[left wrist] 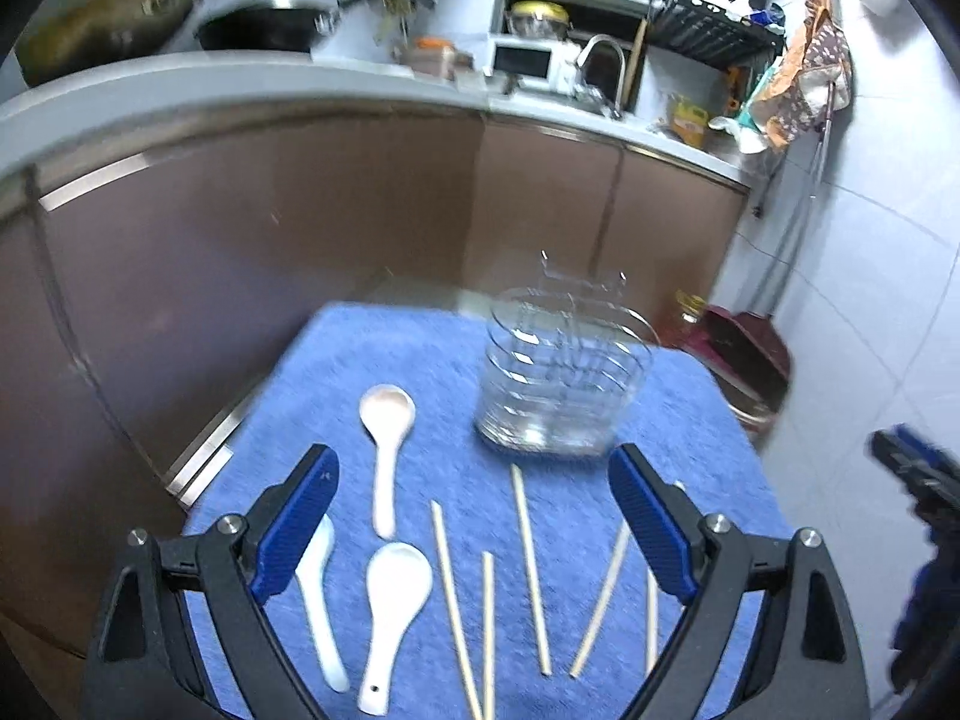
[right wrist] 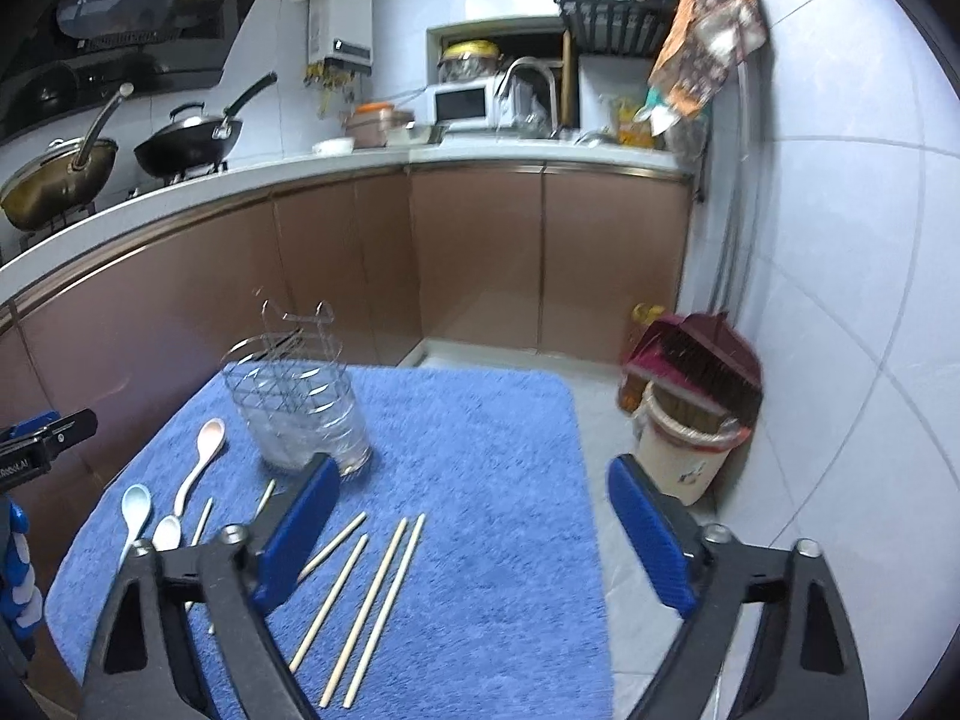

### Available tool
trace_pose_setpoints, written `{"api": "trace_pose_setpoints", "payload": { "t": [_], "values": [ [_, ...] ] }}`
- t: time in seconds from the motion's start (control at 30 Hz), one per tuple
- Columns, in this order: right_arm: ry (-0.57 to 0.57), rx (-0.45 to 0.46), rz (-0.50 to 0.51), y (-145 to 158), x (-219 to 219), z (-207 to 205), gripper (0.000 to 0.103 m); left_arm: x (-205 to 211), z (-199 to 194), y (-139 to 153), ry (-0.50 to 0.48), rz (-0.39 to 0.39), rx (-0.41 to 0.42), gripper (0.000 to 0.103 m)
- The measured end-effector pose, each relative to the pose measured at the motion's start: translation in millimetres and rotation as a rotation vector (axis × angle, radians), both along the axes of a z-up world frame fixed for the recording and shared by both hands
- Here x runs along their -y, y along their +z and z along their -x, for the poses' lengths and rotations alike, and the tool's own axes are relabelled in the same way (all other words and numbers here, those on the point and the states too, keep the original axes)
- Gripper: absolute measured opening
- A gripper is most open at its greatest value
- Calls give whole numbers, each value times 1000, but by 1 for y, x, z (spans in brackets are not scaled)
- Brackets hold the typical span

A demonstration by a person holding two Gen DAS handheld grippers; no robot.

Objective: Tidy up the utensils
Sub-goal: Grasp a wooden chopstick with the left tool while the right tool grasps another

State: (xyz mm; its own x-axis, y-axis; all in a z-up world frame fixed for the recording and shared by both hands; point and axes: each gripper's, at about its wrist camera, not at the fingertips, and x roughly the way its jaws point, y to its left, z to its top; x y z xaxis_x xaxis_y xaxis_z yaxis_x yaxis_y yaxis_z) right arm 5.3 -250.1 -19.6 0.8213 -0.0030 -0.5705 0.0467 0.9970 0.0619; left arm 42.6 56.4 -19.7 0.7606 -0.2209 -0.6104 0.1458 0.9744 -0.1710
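Spoons and chopsticks are all lying loose on the blue towel, spoons on the left, sticks to their right, and the clear wire-frame holder stands farther back. Only writing I can half read is "Robot.AI" on the left gripper's body in the right wrist view. Left gripper hangs wide open over the spoons and sticks, the right gripper open too, nothing touched.

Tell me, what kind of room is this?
It looks like a home kitchen. There are woks sitting on a stove, a sink faucet on the counter, and a small white oven beside it. Spoons and chopsticks lie on a blue towel.
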Motion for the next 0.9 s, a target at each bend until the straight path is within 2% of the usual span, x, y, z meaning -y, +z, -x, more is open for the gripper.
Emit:
{"api": "trace_pose_setpoints", "payload": {
  "t": [0.03,0.07,0.1,0.17,0.23,0.33,0.5,0.7,0.9],
  "values": [
    [19,-33,-19,-5,1,-8,60,-1,-4,-2,-15,18,-23,90],
    [33,-57,-35,-9,2,-13,56,-1,-10,-6,-39,40,-56,90],
    [54,-99,-61,-17,3,-22,47,1,-15,-9,-59,50,-81,88],
    [88,-168,-109,-32,5,-37,38,7,-26,-19,-95,57,-131,82],
    [116,-246,-157,-49,5,-54,29,19,-40,-33,-133,52,-194,66],
    [162,-381,-238,-81,5,-85,22,36,-62,-59,-186,63,-306,50],
    [177,-514,-299,-120,0,-119,16,56,-93,-96,-208,39,-428,42],
    [150,-616,-243,-149,-7,-151,16,62,-114,-117,-173,12,-498,38],
    [141,-659,-184,-158,-11,-161,16,71,-127,-138,-163,-41,-544,24]
  ]
}}
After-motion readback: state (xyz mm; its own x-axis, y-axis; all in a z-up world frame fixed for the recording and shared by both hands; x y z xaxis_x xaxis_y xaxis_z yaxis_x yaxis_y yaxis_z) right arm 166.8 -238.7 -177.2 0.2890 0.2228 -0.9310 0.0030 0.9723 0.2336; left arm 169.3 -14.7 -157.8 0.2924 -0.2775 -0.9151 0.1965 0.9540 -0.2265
